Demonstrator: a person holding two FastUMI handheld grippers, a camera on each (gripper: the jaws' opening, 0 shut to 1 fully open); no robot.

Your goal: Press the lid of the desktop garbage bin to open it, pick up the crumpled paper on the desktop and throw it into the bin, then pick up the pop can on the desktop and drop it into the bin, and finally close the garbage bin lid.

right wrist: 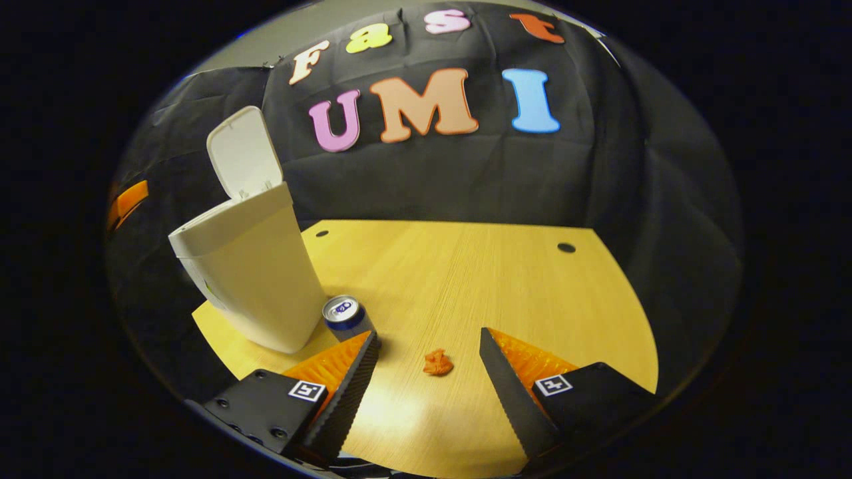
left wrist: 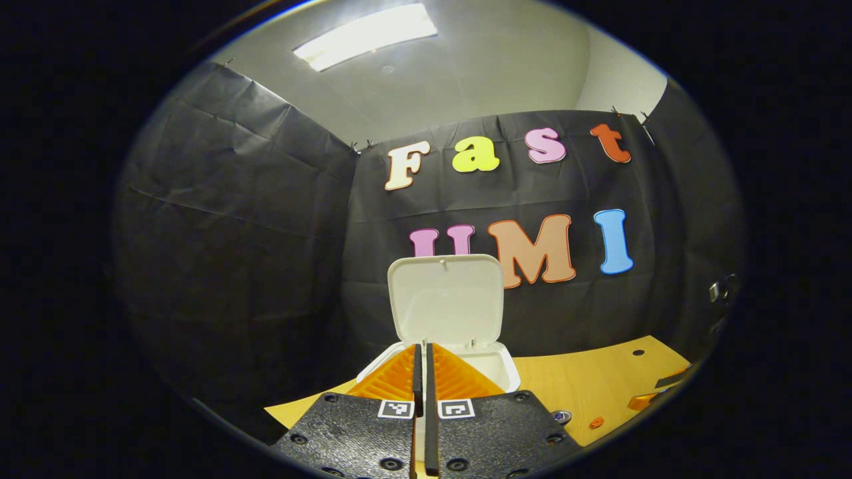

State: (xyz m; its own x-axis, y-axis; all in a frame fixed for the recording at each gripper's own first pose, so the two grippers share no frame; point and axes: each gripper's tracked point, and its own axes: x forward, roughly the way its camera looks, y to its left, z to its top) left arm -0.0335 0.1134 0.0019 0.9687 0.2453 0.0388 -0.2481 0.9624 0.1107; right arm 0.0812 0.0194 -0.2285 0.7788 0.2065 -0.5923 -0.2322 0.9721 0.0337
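Orange crumpled paper point(right wrist: 438, 362) lies between the wide-spread right gripper point(right wrist: 429, 346) fingers.

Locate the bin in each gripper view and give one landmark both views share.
Left gripper view: bin at lower centre, just past the shut claw, lid raised.
Right gripper view: bin at left, beside the can.
Shared landmark: the raised white lid, standing against the black cloth.

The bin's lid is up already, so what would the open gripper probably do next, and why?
Probably the right gripper drops onto the crumpled paper and closes. The lid stands open, the paper lies on the table between its spread fingers, and the can comes later.
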